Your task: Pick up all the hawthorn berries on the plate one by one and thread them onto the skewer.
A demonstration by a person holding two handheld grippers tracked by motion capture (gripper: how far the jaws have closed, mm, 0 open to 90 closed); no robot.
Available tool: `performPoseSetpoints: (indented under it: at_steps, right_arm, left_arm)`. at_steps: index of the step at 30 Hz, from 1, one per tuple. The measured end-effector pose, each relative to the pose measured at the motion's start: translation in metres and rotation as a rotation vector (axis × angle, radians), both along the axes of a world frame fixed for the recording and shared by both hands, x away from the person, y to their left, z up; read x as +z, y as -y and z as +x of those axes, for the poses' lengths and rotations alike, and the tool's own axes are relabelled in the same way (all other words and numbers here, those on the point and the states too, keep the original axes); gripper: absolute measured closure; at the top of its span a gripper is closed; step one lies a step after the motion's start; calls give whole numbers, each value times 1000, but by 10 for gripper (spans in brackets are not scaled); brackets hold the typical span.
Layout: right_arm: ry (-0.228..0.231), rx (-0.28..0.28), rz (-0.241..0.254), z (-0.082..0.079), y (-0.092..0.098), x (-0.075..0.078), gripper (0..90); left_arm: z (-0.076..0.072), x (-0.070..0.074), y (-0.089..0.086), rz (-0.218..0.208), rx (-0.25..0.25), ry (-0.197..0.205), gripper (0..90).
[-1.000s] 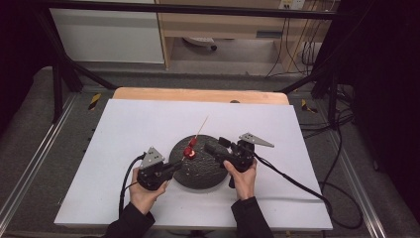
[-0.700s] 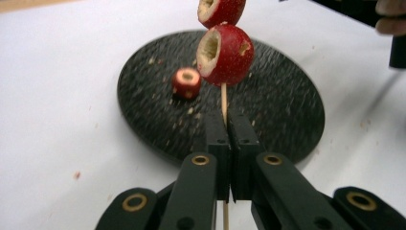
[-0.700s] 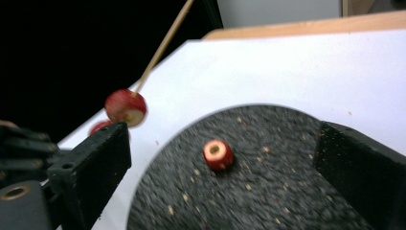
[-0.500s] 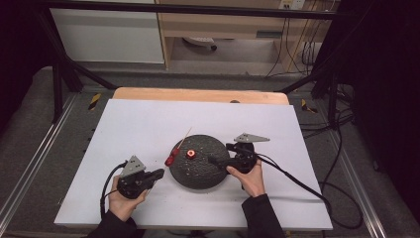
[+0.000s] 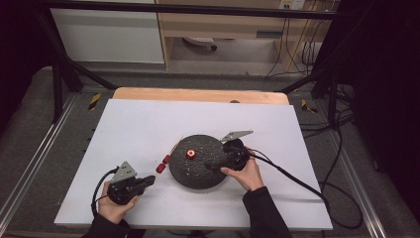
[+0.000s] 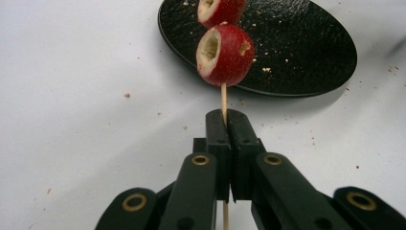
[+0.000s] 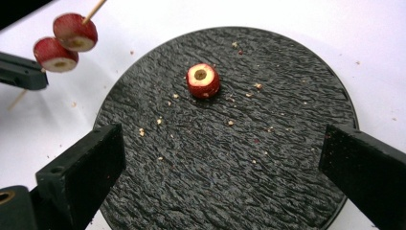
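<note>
The wooden skewer (image 6: pixel 223 98) was clamped between the closed jaws of the left gripper (image 5: pixel 147 180), near the front left part of the white table (image 5: pixel 138 124). In the left gripper view the thin stick ran up from between the two black jaws, which pressed together on it, and carried two red fruit pieces (image 6: pixel 224 55) with pale hollow centres, one just above the other. Those pieces hung over the table just beside the left rim of the black plate (image 5: pixel 198 173), not touching it as far as the high view showed. The left hand (image 5: pixel 115 208) held its gripper low at the table's near edge.

On the other side, the right gripper (image 5: pixel 212 166) rested over the right part of the plate with its jaws spread wide; they had just been opening, and nothing lay between them but the plate's rough dark surface. The right hand (image 5: pixel 246 173) sat at the plate's right rim, with the cable trailing off to the right across the table.

Farther in, a single red fruit piece (image 7: pixel 203 80) lay alone on the plate, hollow end up, well apart from both jaws of the right gripper. Small pale crumbs were scattered around it on the plate and on the table nearby.

Beyond the plate, the white table ran back to a wooden edge (image 5: pixel 198 95).
</note>
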State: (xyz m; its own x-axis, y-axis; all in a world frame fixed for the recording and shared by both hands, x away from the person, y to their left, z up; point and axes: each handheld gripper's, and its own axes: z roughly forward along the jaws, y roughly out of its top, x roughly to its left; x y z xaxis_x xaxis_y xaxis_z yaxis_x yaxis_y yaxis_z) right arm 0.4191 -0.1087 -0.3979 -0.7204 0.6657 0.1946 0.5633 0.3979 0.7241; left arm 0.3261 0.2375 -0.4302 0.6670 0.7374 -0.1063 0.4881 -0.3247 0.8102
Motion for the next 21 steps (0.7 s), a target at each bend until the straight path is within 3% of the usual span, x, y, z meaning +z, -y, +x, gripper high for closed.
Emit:
performPoseSetpoints:
  at_steps: [11,21]
  right_arm:
    - [-32,76,-158,18,-36,9,65]
    - [-75,114,-237,39,-64,5,81]
  left_arm:
    - [-1,-3,-11,-1,3,-11,883]
    - [1,-4,-15,-9,9,-20,883]
